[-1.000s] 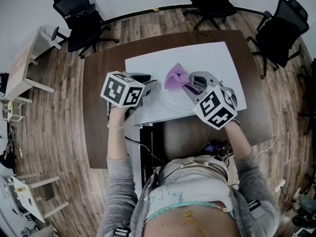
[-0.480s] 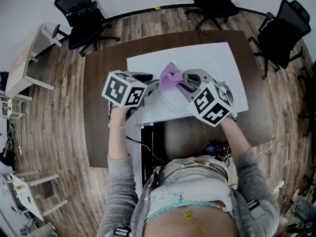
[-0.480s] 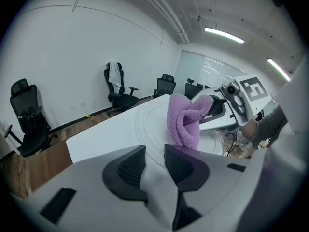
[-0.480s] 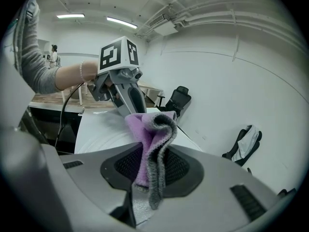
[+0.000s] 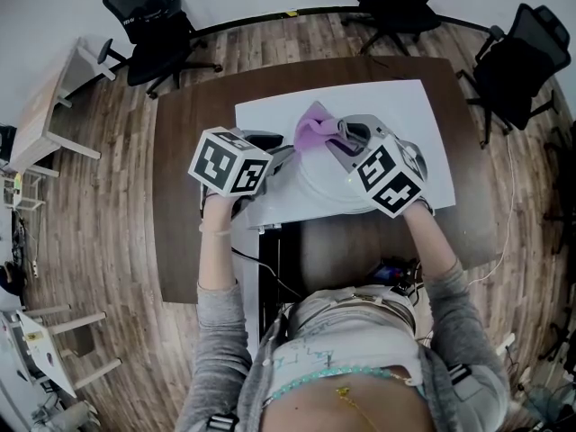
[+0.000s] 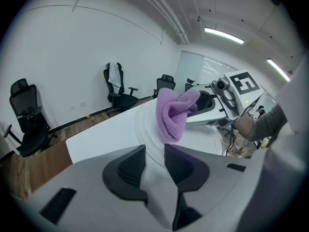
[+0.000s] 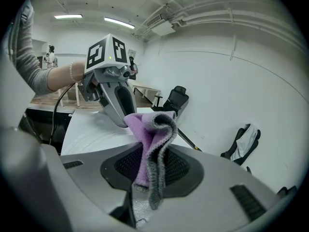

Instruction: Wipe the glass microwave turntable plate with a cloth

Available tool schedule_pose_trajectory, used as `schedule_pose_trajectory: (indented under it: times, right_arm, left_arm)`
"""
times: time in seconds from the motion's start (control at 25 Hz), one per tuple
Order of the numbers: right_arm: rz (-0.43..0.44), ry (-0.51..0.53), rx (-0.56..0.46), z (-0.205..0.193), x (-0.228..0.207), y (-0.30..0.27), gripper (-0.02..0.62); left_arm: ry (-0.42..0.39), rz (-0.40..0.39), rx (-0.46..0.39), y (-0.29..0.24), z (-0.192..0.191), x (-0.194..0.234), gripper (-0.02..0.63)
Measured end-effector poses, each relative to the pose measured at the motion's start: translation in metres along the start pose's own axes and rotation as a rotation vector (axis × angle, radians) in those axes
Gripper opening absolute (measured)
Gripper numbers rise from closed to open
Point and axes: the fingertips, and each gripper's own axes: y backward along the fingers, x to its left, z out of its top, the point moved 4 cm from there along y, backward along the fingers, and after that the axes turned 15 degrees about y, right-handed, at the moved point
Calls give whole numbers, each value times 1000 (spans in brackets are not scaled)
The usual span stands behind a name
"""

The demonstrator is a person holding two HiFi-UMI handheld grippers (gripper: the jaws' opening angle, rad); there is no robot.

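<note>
The glass turntable plate (image 5: 326, 190) lies on a white mat (image 5: 391, 106). My left gripper (image 5: 281, 157) stands at the plate's left rim. In the left gripper view its jaws (image 6: 154, 164) are shut on the rim of the plate (image 6: 205, 135). My right gripper (image 5: 340, 136) is shut on a purple cloth (image 5: 313, 126) at the plate's far left part. In the right gripper view the cloth (image 7: 153, 137) stands pinched upright between the pads, with the plate (image 7: 89, 135) below it. The left gripper view shows the cloth (image 6: 172, 114) hanging onto the glass.
The mat lies on a dark brown table (image 5: 180, 151), with its near edge at the table's front. Black office chairs stand behind the table (image 5: 144, 21) (image 5: 396, 3) and to its right (image 5: 517, 70). A small light table (image 5: 40, 115) stands far left.
My right gripper has carried the cloth leftward and then a little farther away across the plate. The left gripper has held still on the rim.
</note>
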Motion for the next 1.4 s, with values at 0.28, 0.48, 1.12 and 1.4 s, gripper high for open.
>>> schedule_pose_trajectory:
  times: [0.28, 0.48, 1.12, 1.4]
  right_arm:
    - [-15, -40, 0, -8, -12, -2, 112]
    - [-31, -65, 9, -13, -20, -1, 112]
    - [-62, -63, 90, -38, -15, 31, 112]
    - [-55, -43, 107, -41, -3, 41, 112]
  left_arm:
    - [1, -2, -1, 0, -1, 0, 129]
    - [0, -6, 4, 0, 1, 2, 129]
    - [-14, 5, -11, 4, 4, 4, 129]
    - [-14, 3, -14, 2, 5, 4, 129]
